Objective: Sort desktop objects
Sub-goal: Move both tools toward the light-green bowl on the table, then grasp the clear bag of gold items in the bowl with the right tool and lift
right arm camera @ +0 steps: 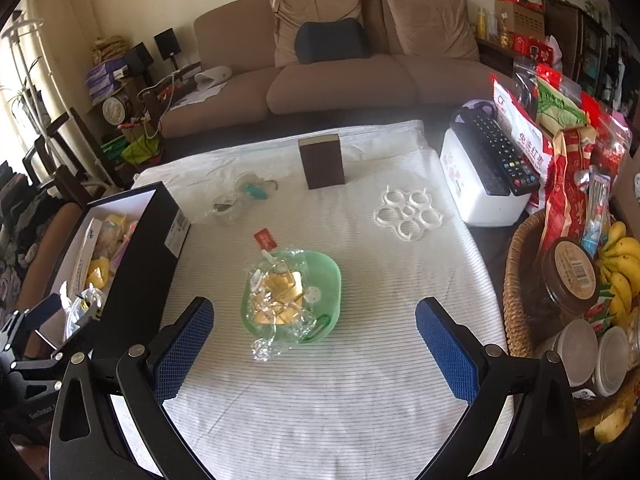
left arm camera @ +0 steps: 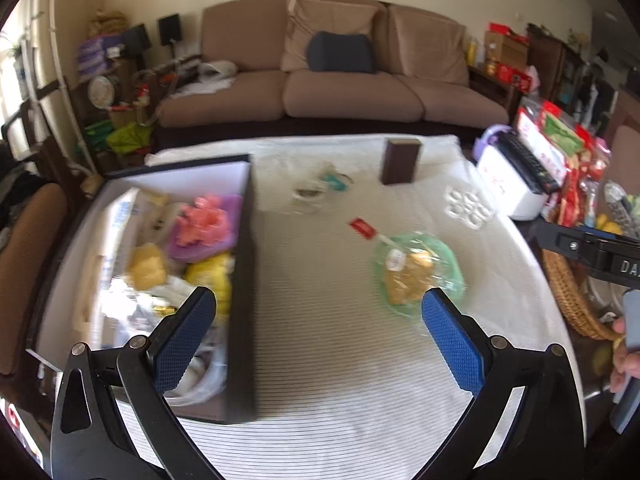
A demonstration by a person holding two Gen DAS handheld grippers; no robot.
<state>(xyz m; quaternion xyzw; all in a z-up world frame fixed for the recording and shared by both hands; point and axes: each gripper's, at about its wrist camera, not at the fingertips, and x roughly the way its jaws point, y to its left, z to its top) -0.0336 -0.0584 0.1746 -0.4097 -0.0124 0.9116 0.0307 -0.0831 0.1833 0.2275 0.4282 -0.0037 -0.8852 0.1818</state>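
Note:
A dark open box [left arm camera: 246,280] [right arm camera: 156,240] at the table's left holds several sorted items: pink, purple, yellow and white things. On the white striped cloth lie a green bowl with a clear bag of yellow snacks [left arm camera: 416,276] [right arm camera: 292,292], a red tag [left arm camera: 362,227] [right arm camera: 265,239], a white ring holder [left arm camera: 468,206] [right arm camera: 408,214], a brown block [left arm camera: 400,160] [right arm camera: 322,162], and a small clear jar with a teal item [left arm camera: 320,188] [right arm camera: 240,196]. My left gripper [left arm camera: 318,332] is open and empty above the cloth beside the box. My right gripper [right arm camera: 314,340] is open and empty, just short of the bowl.
A white appliance with a black remote on top [right arm camera: 488,172] [left arm camera: 516,180] stands at the right edge. A wicker basket [right arm camera: 520,280] with jars, bananas and snack bags sits right. A brown sofa [right arm camera: 340,64] is behind the table.

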